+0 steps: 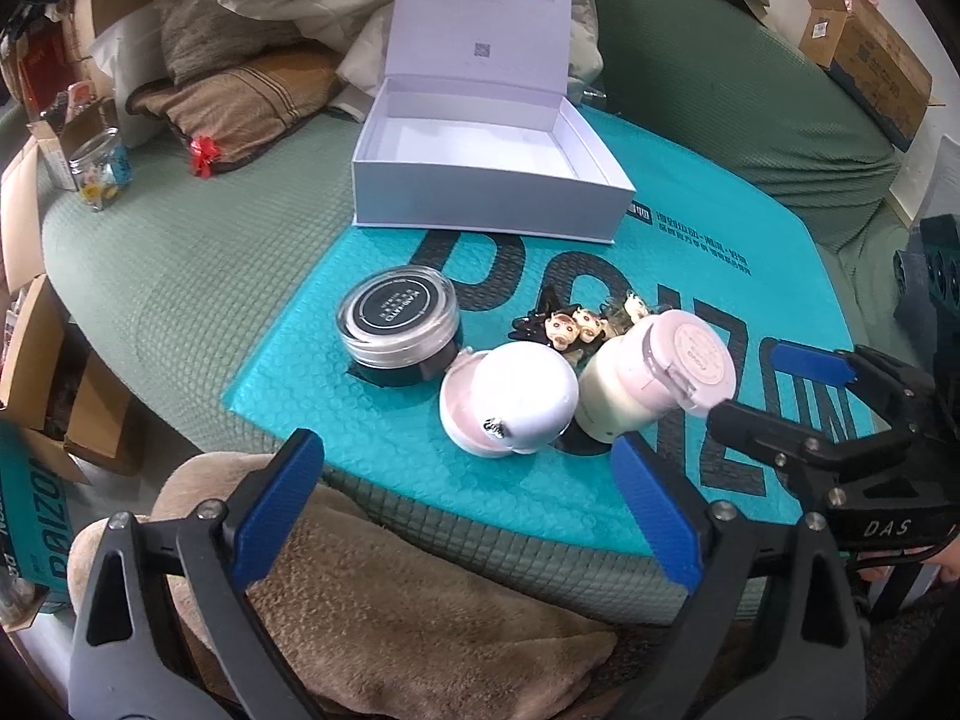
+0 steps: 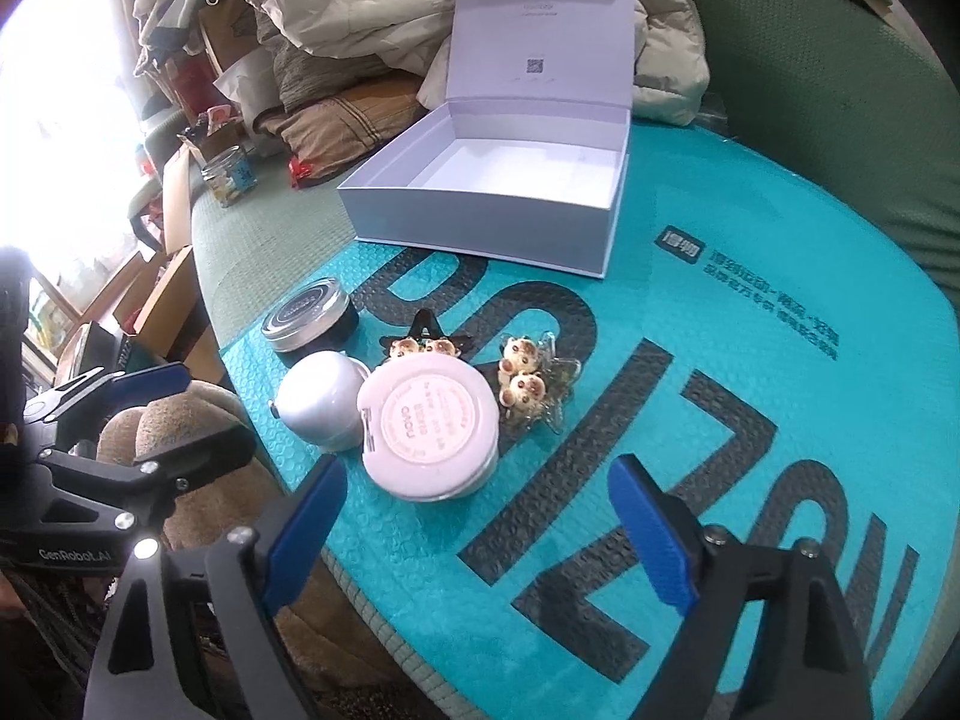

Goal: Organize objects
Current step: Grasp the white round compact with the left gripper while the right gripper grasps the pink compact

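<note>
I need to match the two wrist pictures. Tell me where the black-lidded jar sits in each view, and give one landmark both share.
Left wrist view: the black-lidded jar sits left of centre, on the teal mailer, behind the white round case.
Right wrist view: the same jar lies left of centre, farther away, beyond the white case.
Shared landmark: the open white box, behind the jar in both.

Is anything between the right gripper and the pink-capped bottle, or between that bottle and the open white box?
Nothing visible blocks the open right gripper from the pink-capped bottle. Toward the open white box, small bear-figure hair clips lie just beyond the bottle; lifting clears them.
</note>
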Action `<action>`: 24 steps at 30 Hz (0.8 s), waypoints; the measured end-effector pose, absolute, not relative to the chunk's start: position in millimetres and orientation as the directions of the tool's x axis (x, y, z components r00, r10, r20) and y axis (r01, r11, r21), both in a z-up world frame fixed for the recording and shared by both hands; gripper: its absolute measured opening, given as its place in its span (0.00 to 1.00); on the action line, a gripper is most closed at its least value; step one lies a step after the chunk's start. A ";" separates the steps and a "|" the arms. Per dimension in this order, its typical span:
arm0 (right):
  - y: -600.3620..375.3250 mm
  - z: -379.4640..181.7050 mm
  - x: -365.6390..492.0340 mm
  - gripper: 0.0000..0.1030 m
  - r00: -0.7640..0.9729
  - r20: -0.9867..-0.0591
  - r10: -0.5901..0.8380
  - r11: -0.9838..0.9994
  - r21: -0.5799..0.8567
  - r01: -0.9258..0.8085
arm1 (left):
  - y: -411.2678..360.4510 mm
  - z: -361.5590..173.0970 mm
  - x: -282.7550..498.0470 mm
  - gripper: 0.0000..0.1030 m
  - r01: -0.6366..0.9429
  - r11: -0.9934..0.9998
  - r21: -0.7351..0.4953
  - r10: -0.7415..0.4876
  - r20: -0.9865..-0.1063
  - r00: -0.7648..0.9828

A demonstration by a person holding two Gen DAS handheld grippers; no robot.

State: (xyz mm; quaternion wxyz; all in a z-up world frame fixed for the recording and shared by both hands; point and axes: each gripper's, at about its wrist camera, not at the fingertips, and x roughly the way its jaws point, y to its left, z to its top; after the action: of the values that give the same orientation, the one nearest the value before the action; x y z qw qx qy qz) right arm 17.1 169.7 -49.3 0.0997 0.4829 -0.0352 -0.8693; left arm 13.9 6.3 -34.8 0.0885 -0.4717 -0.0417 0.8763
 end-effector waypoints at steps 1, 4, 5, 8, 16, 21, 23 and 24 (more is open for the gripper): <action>169.4 -50.7 15.5 0.83 -0.510 -0.833 -0.215 -0.976 0.163 0.145 | 7.0 -36.4 12.1 0.91 -0.121 -0.979 -0.161 0.201 -0.822 -0.533; 166.8 -53.1 10.8 0.79 -0.505 -0.830 -0.236 -0.971 0.178 0.161 | 8.7 -39.4 8.0 0.87 -0.134 -0.976 -0.174 0.219 -0.824 -0.523; 166.1 -53.4 9.5 0.77 -0.505 -0.829 -0.241 -0.969 0.181 0.166 | 9.5 -40.0 7.0 0.86 -0.140 -0.974 -0.179 0.226 -0.824 -0.520; 163.0 -54.7 5.8 0.75 -0.503 -0.826 -0.254 -0.965 0.184 0.186 | 12.3 -42.2 3.1 0.85 -0.160 -0.967 -0.198 0.253 -0.821 -0.512; 158.1 -59.4 0.1 0.58 -0.486 -0.830 -0.274 -0.957 0.184 0.225 | 16.1 -47.8 -6.2 0.74 -0.193 -0.952 -0.238 0.304 -0.816 -0.491; 155.7 -58.3 -0.1 0.49 -0.497 -0.824 -0.273 -0.955 0.169 0.245 | 18.7 -51.3 -11.5 0.71 -0.213 -0.943 -0.255 0.328 -0.815 -0.477; 156.1 -58.0 0.2 0.49 -0.499 -0.821 -0.277 -0.953 0.170 0.249 | 19.9 -51.9 -13.2 0.70 -0.222 -0.940 -0.259 0.336 -0.813 -0.475; 156.8 -57.7 0.1 0.49 -0.501 -0.819 -0.279 -0.953 0.174 0.246 | 20.3 -52.1 -13.6 0.69 -0.226 -0.938 -0.263 0.341 -0.812 -0.474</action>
State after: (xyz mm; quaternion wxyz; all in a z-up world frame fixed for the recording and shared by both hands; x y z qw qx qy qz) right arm 0.1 156.8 -57.7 0.1516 0.4760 -0.0173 -0.8661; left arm -13.6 20.3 -52.1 0.1657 -0.4855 -0.0594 0.8564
